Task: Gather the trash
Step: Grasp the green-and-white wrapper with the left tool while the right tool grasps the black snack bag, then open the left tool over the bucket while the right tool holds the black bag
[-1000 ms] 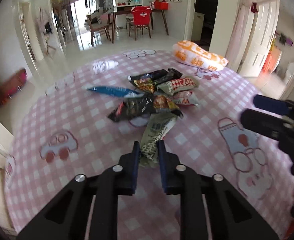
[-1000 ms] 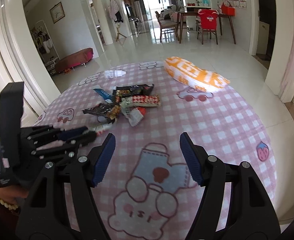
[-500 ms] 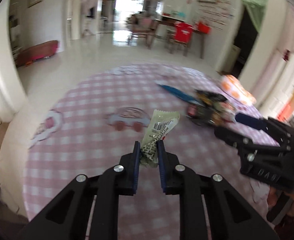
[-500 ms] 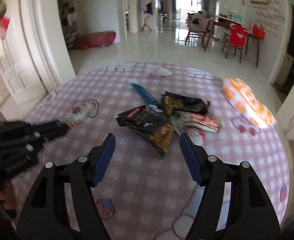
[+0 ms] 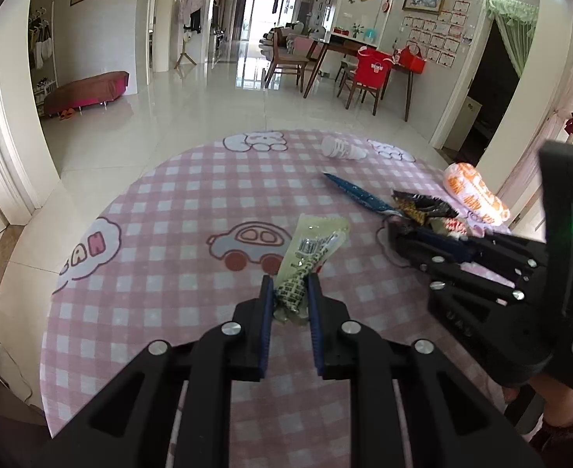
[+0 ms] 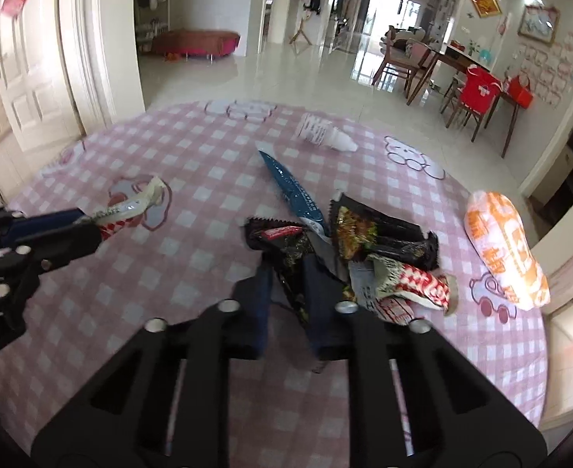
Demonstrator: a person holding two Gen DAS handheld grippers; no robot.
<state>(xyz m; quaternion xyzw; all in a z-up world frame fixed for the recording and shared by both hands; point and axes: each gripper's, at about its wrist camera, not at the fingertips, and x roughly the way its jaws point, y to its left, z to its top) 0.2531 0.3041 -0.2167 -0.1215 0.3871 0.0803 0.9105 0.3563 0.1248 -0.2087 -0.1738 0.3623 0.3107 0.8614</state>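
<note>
Black wrapper (image 6: 286, 261) blurred — right gripper (image 6: 286, 292) fingertips hidden in pile.

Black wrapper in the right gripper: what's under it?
Under the black wrapper a grey wrapper pokes out beside the right gripper. The rest is covered.

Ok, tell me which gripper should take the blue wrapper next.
Neither is free: the left gripper holds the pale green wrapper and the right gripper has shut on the black wrapper. Probably right, since the blue wrapper lies just beyond it.
</note>
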